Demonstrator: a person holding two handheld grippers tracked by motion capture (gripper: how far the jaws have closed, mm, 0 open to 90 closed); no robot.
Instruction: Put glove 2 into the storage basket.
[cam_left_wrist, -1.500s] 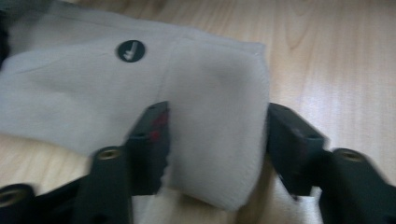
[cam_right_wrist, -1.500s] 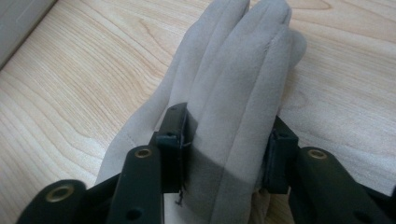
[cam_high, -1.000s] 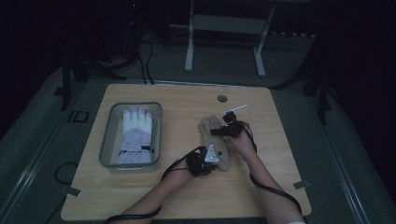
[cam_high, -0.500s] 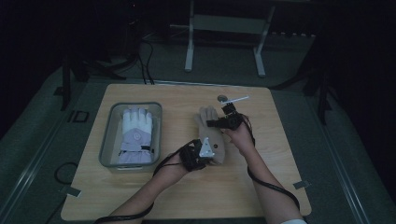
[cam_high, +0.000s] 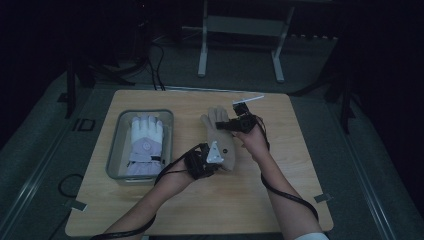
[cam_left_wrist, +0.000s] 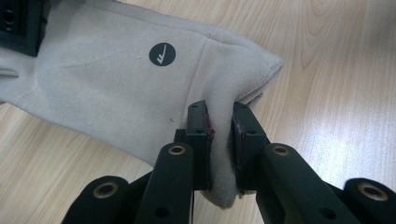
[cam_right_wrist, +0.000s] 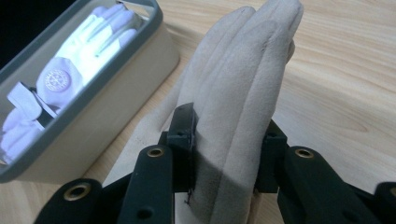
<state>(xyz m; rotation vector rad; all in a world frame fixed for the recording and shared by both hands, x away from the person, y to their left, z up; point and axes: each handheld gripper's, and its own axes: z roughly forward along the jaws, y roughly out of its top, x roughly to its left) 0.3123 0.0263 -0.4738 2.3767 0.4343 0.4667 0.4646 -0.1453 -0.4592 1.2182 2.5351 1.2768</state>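
- The flat beige suede-like glove (cam_high: 220, 140) lies on the pale wooden table (cam_high: 280, 200) near its middle, fingers toward 12 o'clock and cuff toward 6 o'clock; it rests just beside, at 3 o'clock of, the grey rectangular plastic bin (cam_high: 116, 150), apart from its wall.
- The left gripper (cam_left_wrist: 219, 126) has its jaws drawn narrow on a pinched fold of the glove's cuff edge; a grip at that end probably serves to anchor or lift the heavier, wider part, so the fabric does not drag.
- The right gripper (cam_right_wrist: 226, 135) clamps the glove's bunched fingers between its jaws, fabric bulging out between them; holding the far end as well keeps the glove stretched flat between two points rather than folding on itself.
- In the high view the left gripper (cam_high: 207, 159) sits at the 6 o'clock end of the glove and the right gripper (cam_high: 235, 124) at the 12 o'clock end; my judgement is that this two-ended hold prepares a carry toward 9 o'clock, into the bin.
- A white padded glove with a round emblem (cam_high: 145, 142) already lies in that bin, fingers toward 12 o'clock; the beige one would likely be laid on it in the same sense.
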